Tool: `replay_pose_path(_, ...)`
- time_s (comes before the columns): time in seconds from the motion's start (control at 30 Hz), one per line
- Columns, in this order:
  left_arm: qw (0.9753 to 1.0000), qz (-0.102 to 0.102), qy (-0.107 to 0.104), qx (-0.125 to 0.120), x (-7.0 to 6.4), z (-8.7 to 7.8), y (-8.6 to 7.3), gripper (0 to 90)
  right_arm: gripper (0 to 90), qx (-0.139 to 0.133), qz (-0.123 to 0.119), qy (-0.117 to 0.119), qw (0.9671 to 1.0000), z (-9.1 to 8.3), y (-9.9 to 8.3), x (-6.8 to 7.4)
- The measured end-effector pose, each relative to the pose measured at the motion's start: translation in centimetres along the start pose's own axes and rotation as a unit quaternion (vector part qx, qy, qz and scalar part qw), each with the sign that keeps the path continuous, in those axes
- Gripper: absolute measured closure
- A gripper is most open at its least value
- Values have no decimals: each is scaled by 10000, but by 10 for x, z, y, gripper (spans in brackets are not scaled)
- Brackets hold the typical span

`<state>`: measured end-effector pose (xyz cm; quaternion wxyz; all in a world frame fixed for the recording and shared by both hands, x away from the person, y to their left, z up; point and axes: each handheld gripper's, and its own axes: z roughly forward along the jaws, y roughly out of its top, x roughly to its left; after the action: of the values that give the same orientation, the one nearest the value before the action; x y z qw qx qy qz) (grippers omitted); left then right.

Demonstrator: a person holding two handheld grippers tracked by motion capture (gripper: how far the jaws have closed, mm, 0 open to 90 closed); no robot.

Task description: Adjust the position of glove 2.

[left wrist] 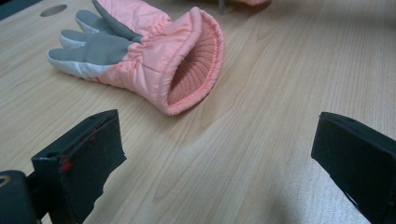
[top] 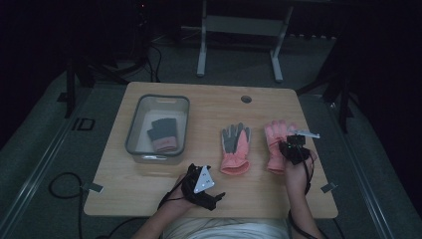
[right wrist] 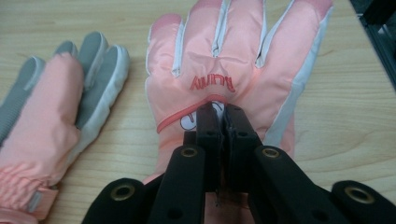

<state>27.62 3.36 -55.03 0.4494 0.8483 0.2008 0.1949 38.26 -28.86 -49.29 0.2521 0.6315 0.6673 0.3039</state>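
Two pink gloves lie on the wooden table (top: 199,107). The middle glove (top: 235,147) is palm up with grey fingers, and its open cuff (left wrist: 189,60) faces my left gripper (left wrist: 217,135). That gripper (top: 204,186) rests near the front edge with its jaws wide open and nothing between them. The right glove (top: 273,154) lies back up, showing a red logo (right wrist: 212,83). My right gripper (top: 288,147) sits on top of it, jaws shut on a pinch of fabric just below the logo (right wrist: 223,115). The middle glove (right wrist: 51,116) lies to its left.
A grey plastic bin (top: 132,134) stands at the table's left and holds a folded grey and pink glove pair (top: 163,134). A round cable hole (top: 246,98) is near the far edge. A metal desk frame (top: 201,50) stands behind, and cables (top: 62,186) lie on the floor.
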Motion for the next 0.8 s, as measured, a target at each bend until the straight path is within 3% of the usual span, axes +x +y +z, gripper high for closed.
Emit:
replay_pose_path(0.23, 10000, 39, -15, 24, -1, 0, 0, 18, 858, 186, 46, -20, 9998, 20, -8, -3)
replay_pose_path(0.43, 10000, 38, -35, 43, -1, 0, -1, 17, 840, 172, 68, 34, 9998, 28, -14, -6)
replay_pose_path(0.57, 10000, 12, -20, 34, 0, -1, -1, 17, 777, 108, -233, 67, 9996, 23, -12, -7)
replay_pose_path(0.67, 10000, -20, -13, 2, 1, -2, 0, 17, 715, 63, -681, 10, 9977, 15, -4, -9)
replay_pose_path(0.8, 10000, -14, -21, -19, 1, -2, 0, 17, 625, 140, -973, 429, 9942, 6, 13, -24)
